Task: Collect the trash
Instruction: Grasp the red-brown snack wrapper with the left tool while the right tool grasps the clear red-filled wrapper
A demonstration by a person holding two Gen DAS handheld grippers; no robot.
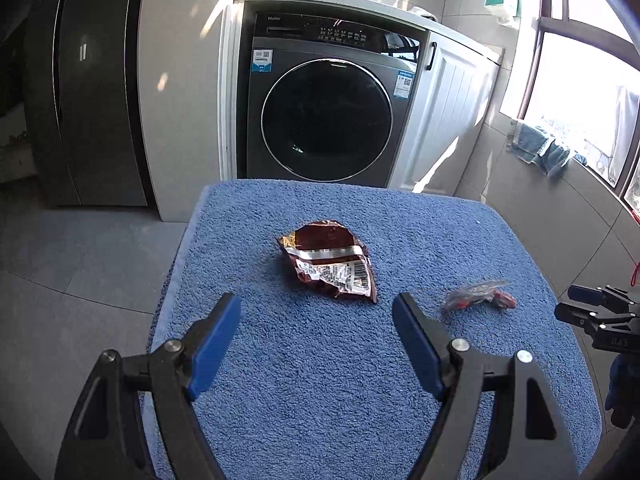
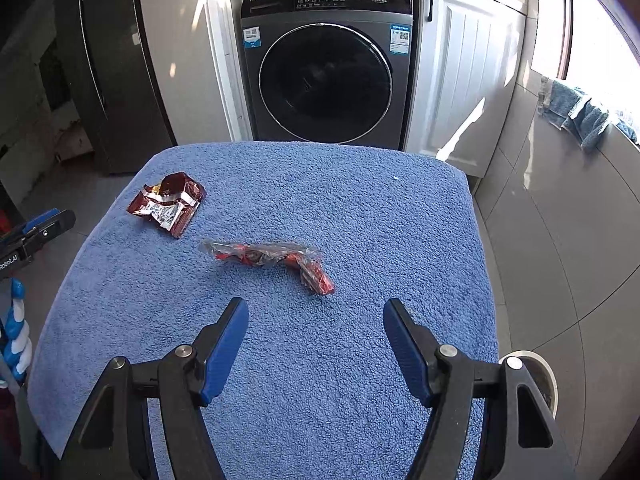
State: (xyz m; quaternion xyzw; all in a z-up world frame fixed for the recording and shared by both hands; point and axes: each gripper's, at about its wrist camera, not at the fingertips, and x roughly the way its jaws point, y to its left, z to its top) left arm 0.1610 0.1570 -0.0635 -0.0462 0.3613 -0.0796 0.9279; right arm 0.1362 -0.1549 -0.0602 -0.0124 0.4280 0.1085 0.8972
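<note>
Hovering over trash on a blue towel point(image 2: 360, 208)
Left gripper point(image 1: 316, 312) and right gripper point(image 2: 316, 316) spread wide, empty; brown wrapper point(image 1: 332, 264) and clear wrapper point(image 2: 272, 258) lie apart.

- Towel point(image 2: 360, 220): blue, nubby.
- Crumpled wrapper point(image 1: 332, 266): dark red, silver band, white barcode patch.
- Twisted wrapper point(image 2: 268, 258): clear and orange-red.
- Washing machine point(image 1: 324, 108): dark grey.

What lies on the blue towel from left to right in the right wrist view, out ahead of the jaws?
Dark red snack wrapper → clear and red plastic wrapper, both lying flat on the blue towel and apart from each other.
</note>
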